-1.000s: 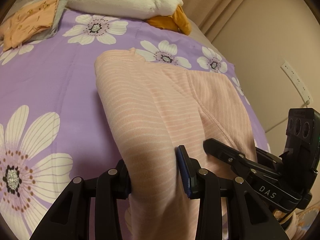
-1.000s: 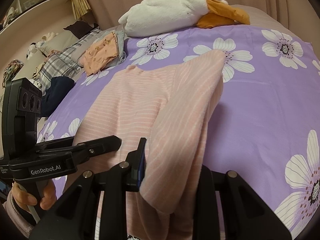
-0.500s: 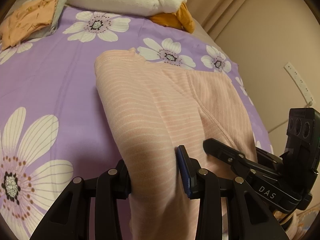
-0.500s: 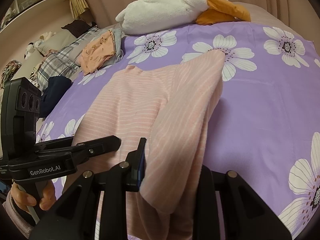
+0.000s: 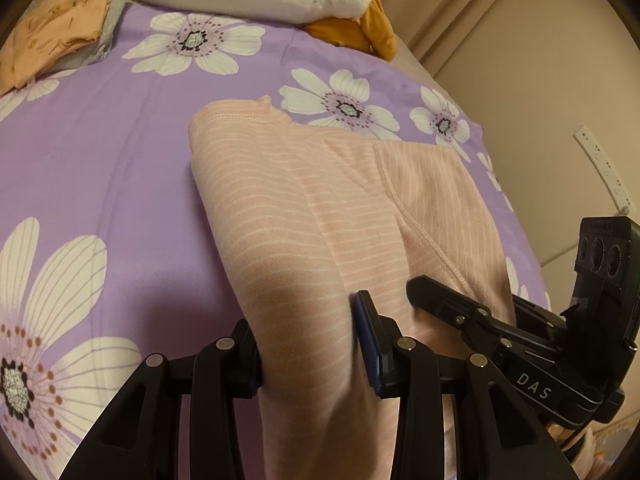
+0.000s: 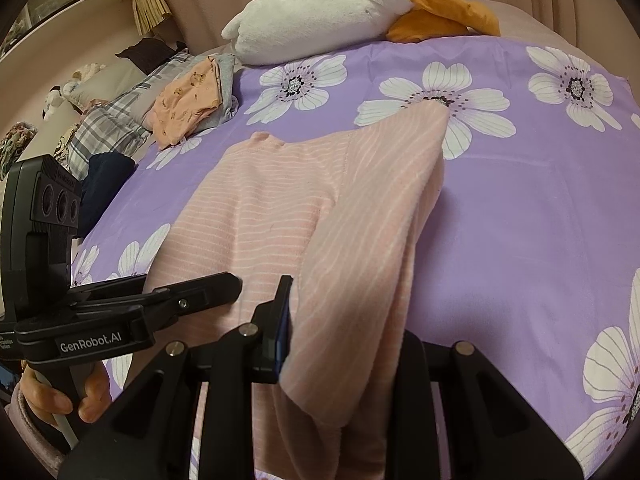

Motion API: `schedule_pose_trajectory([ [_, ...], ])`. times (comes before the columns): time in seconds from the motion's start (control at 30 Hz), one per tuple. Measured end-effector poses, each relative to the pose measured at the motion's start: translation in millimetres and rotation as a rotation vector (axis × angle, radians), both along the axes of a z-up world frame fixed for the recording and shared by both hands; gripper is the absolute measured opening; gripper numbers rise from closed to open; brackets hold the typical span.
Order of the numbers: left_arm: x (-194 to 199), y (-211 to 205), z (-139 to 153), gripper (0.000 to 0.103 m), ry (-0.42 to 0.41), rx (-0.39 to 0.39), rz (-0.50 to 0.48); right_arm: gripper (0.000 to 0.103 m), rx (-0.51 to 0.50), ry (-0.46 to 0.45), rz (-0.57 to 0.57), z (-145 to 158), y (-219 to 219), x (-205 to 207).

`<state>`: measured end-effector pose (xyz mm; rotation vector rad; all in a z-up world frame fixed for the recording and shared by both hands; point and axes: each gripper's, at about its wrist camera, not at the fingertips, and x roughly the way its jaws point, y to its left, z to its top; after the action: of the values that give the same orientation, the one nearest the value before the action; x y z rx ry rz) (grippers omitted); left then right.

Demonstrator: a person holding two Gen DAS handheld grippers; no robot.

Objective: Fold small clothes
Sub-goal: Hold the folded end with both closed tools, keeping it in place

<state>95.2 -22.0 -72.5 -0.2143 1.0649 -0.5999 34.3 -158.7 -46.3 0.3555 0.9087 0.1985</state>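
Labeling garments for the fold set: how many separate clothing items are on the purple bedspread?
3, more may be hidden. Pink striped garment spread mid-bed, gripped by left claw and right claw. Orange printed piece lies on a grey piece at the far left.

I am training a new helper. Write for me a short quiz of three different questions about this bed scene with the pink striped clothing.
1. True or false: both claws grip the pink striped garment.
2. What lies folded at the far left of the purple floral sheet, near the white plush toy?
A. an orange printed garment on a grey one
B. a blue towel
C. a pair of socks
3. Fill in: in the right wrist view, the left claw shows to the ____ of the right claw.

Key
1. True: the left claw and the right claw each have the fabric pinched between their fingers.
2. A, the orange printed garment.
3. left
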Motion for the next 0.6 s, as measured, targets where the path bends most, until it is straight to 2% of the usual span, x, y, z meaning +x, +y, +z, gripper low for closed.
schedule_pose_trajectory([
  [0.6, 22, -7, -15, 0.038, 0.023, 0.017, -0.001, 0.026, 0.001, 0.026, -0.006, -18, -7, 21],
])
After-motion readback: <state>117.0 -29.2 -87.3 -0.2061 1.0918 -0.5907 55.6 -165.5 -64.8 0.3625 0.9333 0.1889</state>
